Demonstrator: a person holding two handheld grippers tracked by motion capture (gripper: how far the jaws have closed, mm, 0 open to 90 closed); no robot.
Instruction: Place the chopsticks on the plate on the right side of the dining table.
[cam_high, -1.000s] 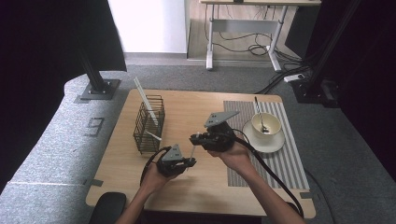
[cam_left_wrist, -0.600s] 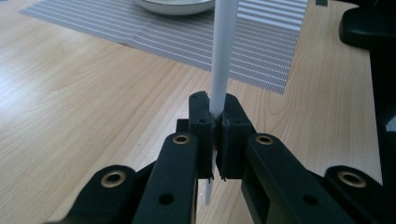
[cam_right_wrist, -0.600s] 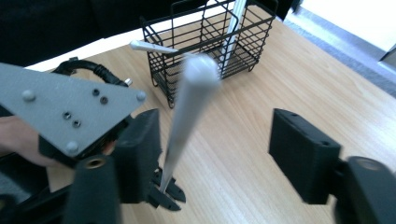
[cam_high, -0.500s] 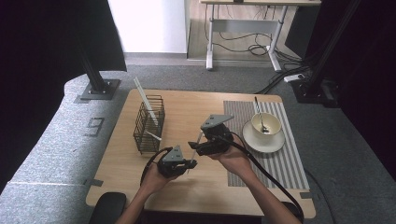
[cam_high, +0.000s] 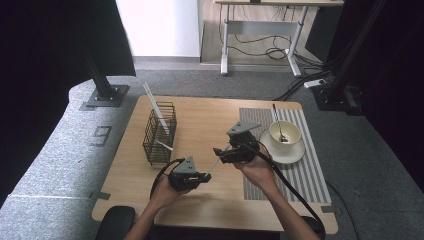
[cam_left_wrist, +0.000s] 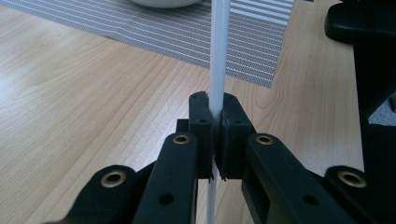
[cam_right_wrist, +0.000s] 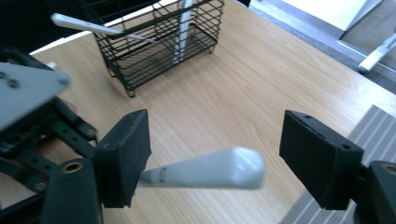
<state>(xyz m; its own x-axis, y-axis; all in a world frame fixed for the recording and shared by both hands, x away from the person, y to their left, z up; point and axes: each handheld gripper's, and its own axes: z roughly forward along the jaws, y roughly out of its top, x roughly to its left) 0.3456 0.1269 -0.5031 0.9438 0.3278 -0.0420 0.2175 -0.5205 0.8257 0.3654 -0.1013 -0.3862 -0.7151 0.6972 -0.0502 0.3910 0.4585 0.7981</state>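
**Left clamps the white utensil, right has let go**

While the left gripper (cam_high: 202, 176) is clenched on the long white plastic utensil (cam_high: 216, 162), the right gripper (cam_high: 223, 153) stands wide apart around its broad end. Right jaws have just been opening; the utensil is between them but the pads aren't pressing on it.

Left gripper view: both black jaws pinch the thin white handle (cam_left_wrist: 217, 70); it runs straight up out of the jaws, over the light wooden table (cam_left_wrist: 84, 102) toward the grey striped placemat (cam_left_wrist: 187, 32). Grip is on the thin part of the handle.

Right gripper view: the rounded wide end of the utensil (cam_right_wrist: 219, 170) floats between the two pads. It passes just in front of the near pad (cam_right_wrist: 126, 149); contact there I can't tell. The other pad (cam_right_wrist: 320, 158) is well apart from it.

High view: the utensil spans the short gap between the two grippers, tilted, above the tabletop near the middle of its front half. Both of the person's hands are low over the table, left hand (cam_high: 167, 190) near the front edge, right hand (cam_high: 257, 167) at the placemat's left border.

Elsewhere:
- black wire mesh basket (cam_high: 159, 132) on the left side of the table, with two more white utensils in it, one upright-leaning, one sticking out sideways
- cream cup (cam_high: 285, 132) on a matching saucer (cam_high: 295, 152) on the placemat, metal spoon (cam_high: 278, 125) standing in the cup
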